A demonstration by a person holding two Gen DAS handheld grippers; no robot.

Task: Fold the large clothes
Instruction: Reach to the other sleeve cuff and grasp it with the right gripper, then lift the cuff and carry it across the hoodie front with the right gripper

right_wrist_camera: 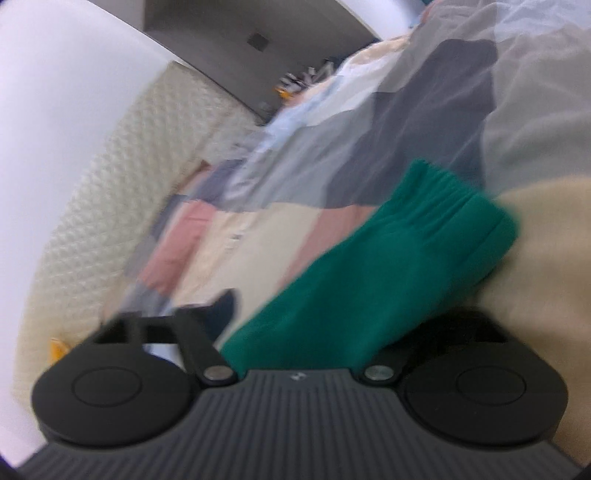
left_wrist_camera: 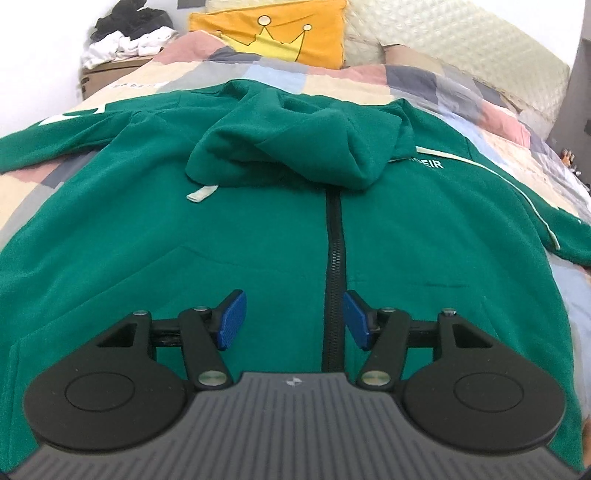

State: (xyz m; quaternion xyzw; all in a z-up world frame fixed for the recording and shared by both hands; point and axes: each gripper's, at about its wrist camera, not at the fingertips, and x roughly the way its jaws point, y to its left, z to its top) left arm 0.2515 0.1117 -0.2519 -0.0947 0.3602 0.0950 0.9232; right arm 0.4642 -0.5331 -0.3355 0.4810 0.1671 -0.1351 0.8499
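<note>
Green hoodie (left_wrist_camera: 258, 221) lies flat on the bed (left_wrist_camera: 461, 96); left tongs (left_wrist_camera: 293, 317) hang released over the zip while right tongs (right_wrist_camera: 314, 314) straddle the cuff (right_wrist_camera: 443, 221), grip unclear, so clench firmly before folding the sleeve inward.

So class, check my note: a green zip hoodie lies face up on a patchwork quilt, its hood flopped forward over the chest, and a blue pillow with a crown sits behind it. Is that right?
One slip: the pillow with the crown is orange-yellow, not blue, as the left wrist view shows. The green zip hoodie, patchwork quilt and forward-flopped hood are as you noted.
</note>
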